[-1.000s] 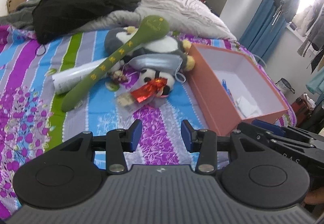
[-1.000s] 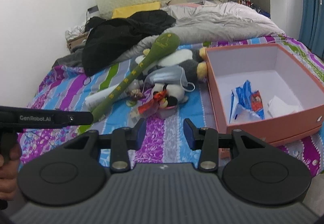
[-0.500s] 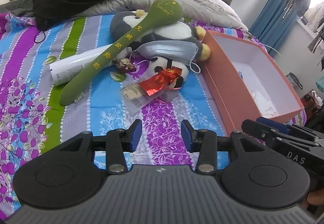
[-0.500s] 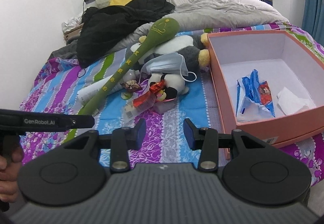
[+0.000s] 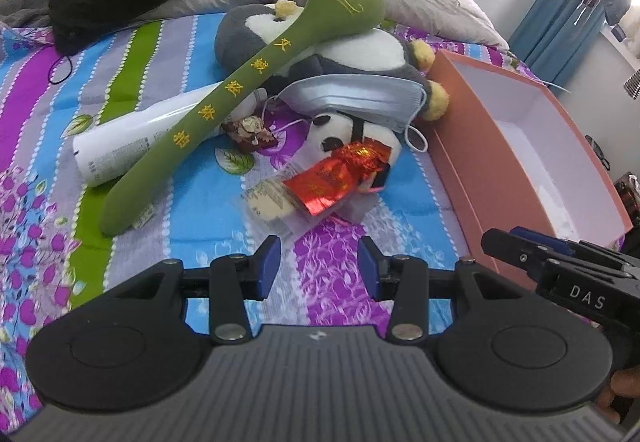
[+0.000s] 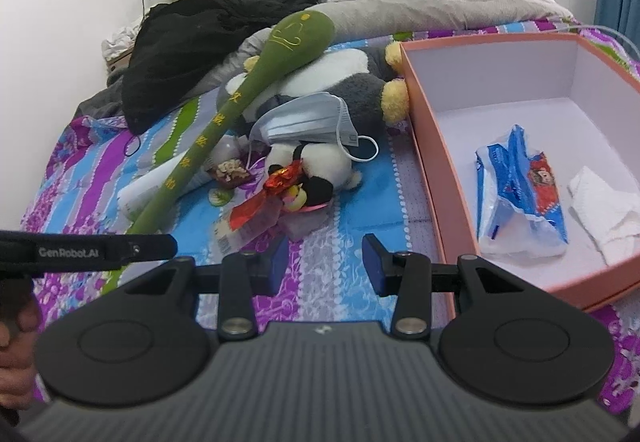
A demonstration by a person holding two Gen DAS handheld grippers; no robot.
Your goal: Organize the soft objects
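left tool [image 5: 319,264] and right tool [image 6: 323,264]: brought lower and nearer the toy pile since earlier | both released, nothing gripped | green plush club [image 5: 244,90] unmoved

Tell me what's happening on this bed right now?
A person holds a pair of tongs in each hand over a striped bedspread; both the left tongs and right tongs are open and empty. Ahead lies a pile: a long green plush across a penguin plush, a face mask, a small panda plush and a red foil packet. The pink box beside it holds only a blue wrapper and a tissue.
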